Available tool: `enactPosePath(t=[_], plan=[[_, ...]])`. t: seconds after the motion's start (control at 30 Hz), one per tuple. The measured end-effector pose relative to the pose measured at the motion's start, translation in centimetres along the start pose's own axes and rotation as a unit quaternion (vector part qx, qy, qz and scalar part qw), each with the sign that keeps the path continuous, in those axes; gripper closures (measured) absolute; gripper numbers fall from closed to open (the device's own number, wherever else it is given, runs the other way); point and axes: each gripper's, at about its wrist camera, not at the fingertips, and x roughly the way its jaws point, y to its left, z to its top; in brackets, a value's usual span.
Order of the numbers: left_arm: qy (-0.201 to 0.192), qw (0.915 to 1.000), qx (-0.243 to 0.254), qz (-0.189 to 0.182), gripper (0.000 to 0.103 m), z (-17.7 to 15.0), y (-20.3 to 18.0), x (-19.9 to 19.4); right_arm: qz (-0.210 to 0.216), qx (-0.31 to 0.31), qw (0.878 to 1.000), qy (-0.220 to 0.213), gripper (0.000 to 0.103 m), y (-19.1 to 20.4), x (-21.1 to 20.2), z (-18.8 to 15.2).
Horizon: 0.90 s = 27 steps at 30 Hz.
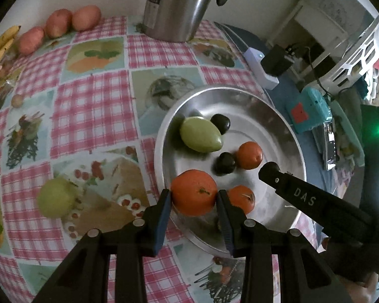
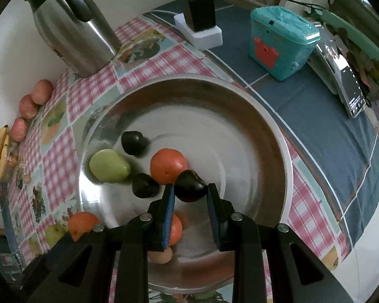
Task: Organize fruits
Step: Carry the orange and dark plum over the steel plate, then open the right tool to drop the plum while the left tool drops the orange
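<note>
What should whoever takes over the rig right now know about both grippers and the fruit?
Left gripper: shut on a large orange, over the near rim of the steel plate.
Right gripper: shut on a dark plum, above the plate.
In the plate: green mango, two plums, two smaller oranges.
Left on the cloth: yellow-green fruit, three reddish mangoes, bananas.
Next, probably: set down both held fruits, then collect the rest.
</note>
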Motion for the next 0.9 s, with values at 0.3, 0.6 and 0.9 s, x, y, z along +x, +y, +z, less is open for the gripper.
enactPosePath(t=[0.3,0.6,0.9], plan=[[0.002,1.0000,-0.003,-0.001,0.064,-0.1,0.0,0.4,-0.009,0.000,1.000,0.015,0.076,-0.1,0.9,-0.1],[-0.002,1.0000,-0.002,-0.002,0.063,0.2,-0.1,0.0,-0.019,0.001,1.000,0.022,0.075,0.0,1.2,-0.1],[-0.005,0.9997,-0.024,0.002,0.063,0.4,1.2,-0.7,-0.012,0.001,1.000,0.008,0.065,0.2,0.1,0.2]])
